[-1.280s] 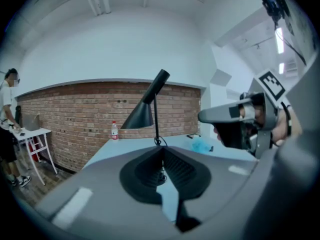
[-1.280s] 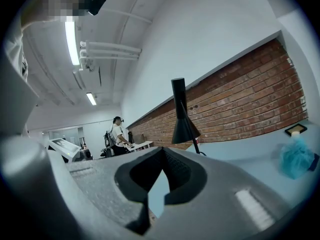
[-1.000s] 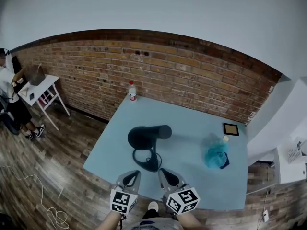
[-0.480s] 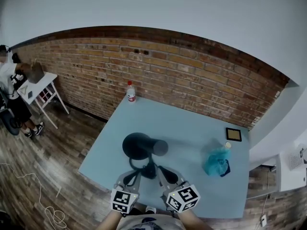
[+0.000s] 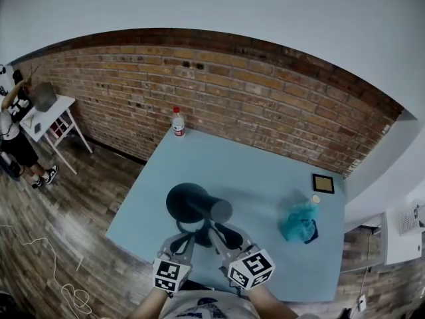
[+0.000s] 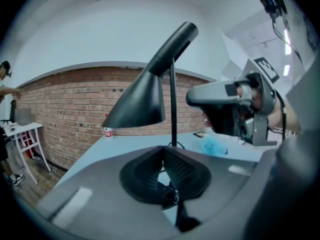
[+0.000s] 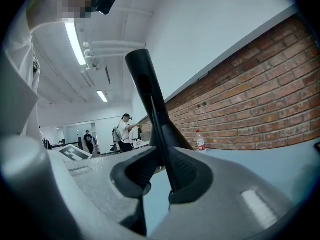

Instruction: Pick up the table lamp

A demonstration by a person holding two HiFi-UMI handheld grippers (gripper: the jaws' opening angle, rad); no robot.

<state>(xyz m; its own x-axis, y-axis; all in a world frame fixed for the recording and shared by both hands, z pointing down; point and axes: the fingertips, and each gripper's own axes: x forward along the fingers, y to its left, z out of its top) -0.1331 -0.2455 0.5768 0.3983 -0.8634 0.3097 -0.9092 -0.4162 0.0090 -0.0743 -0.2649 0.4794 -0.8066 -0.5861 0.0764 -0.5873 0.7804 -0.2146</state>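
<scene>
Two grippers are flanking the black metal table lamp (image 5: 190,202) | right gripper (image 7: 157,176): jaws have just been opening, half-apart round its stem (image 7: 150,101), readying a grasp | left gripper (image 6: 167,170): closed, empty.

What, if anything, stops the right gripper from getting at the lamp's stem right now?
Probably nothing, so yes: the right gripper has just been opening its jaws, which stand apart, and the lamp's stem rises in the gap between them, nothing else in the way.
</scene>
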